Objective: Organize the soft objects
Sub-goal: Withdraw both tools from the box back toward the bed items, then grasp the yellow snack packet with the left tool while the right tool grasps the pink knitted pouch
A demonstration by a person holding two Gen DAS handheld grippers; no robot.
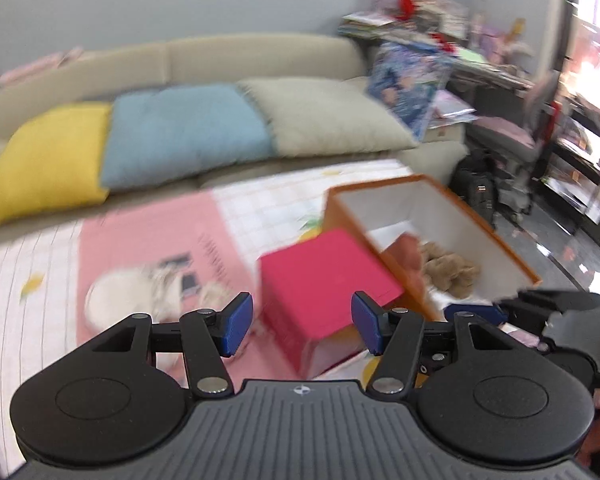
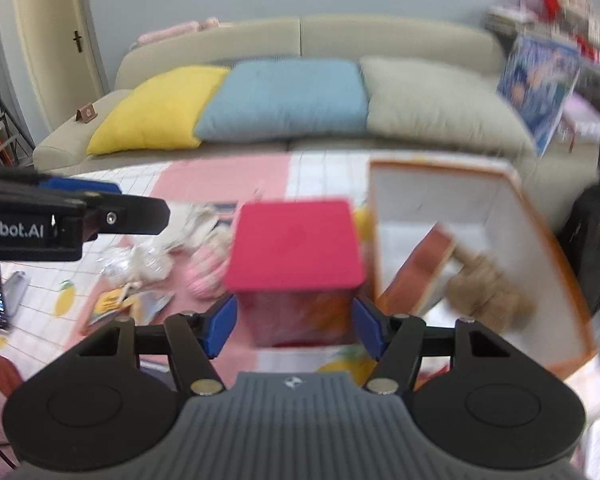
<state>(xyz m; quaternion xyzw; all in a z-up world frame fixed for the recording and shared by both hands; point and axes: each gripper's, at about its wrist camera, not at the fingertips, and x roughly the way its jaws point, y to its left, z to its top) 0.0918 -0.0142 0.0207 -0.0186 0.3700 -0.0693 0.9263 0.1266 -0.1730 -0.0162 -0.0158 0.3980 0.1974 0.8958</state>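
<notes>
Sofa-side play mat (image 2: pixel 320 168): right gripper (image 2: pixel 294 326) fingers straddle pink box (image 2: pixel 294 248), grip unclear; left gripper (image 1: pixel 300 324) released, awaiting toys.

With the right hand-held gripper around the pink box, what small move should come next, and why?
Probably carry the pink box sideways toward the orange box. The right hand-held gripper grips its sides, and a brown plush toy already lies there.
</notes>
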